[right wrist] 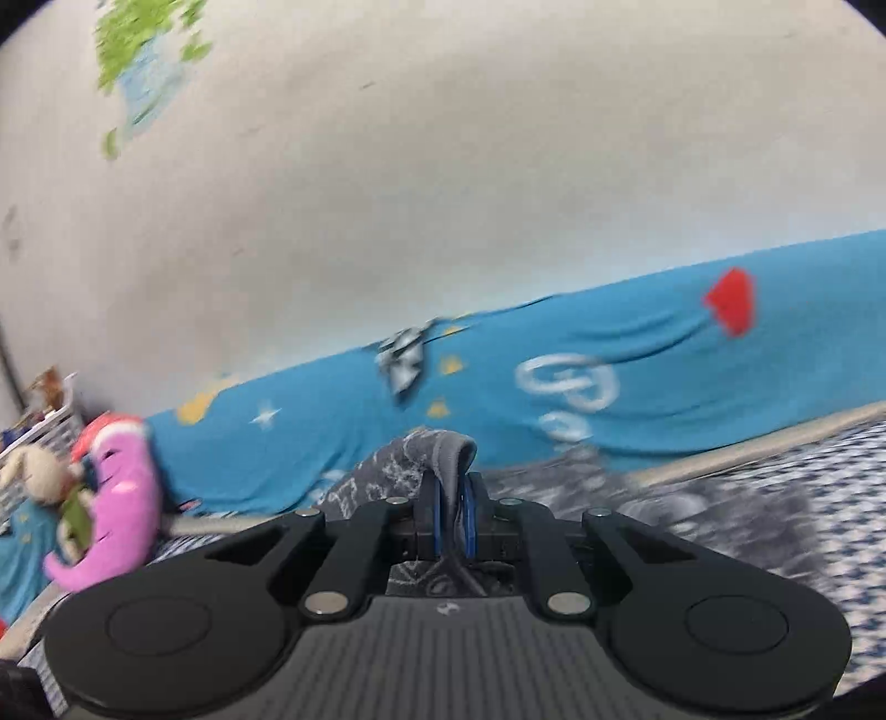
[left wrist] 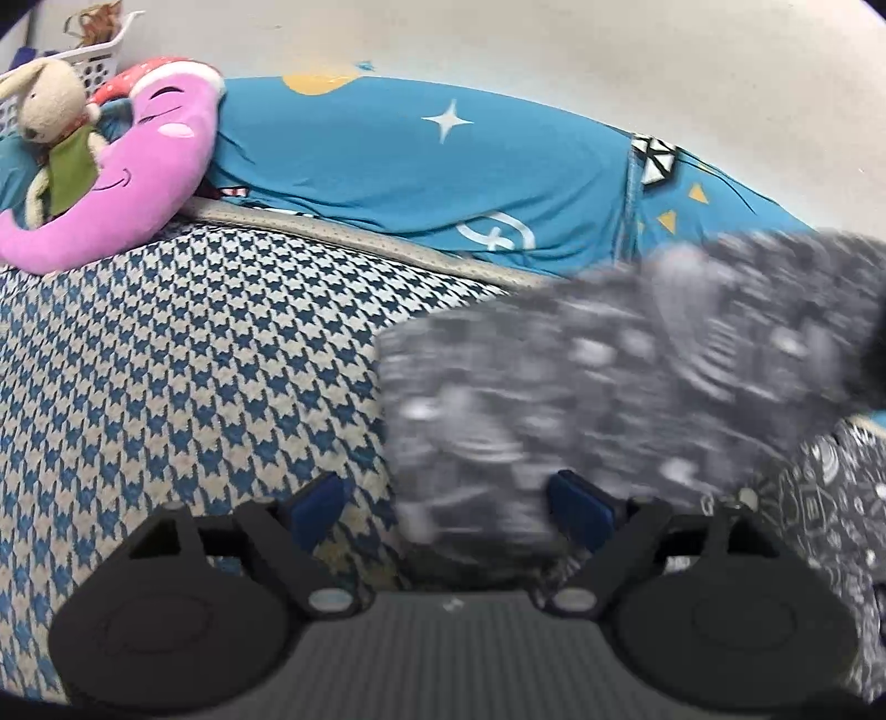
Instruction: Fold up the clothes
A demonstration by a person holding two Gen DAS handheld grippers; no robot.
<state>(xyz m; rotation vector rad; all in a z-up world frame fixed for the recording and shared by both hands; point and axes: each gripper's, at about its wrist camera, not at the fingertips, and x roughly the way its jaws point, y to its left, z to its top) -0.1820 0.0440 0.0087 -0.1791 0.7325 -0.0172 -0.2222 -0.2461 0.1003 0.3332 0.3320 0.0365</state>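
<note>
Garment, dark grey with white doodle print, is pinched in the right claw, fingers together on a bunched edge, cloth rising above the blue pads. Left claw is spread wide, nothing gripped; blurred garment fabric hangs between and past its blue pads, draping right over the houndstooth bedspread. Behind: blue patterned bedding along the wall. Far left: pink plush, beige rabbit toy leaning on it, white basket behind.
</note>
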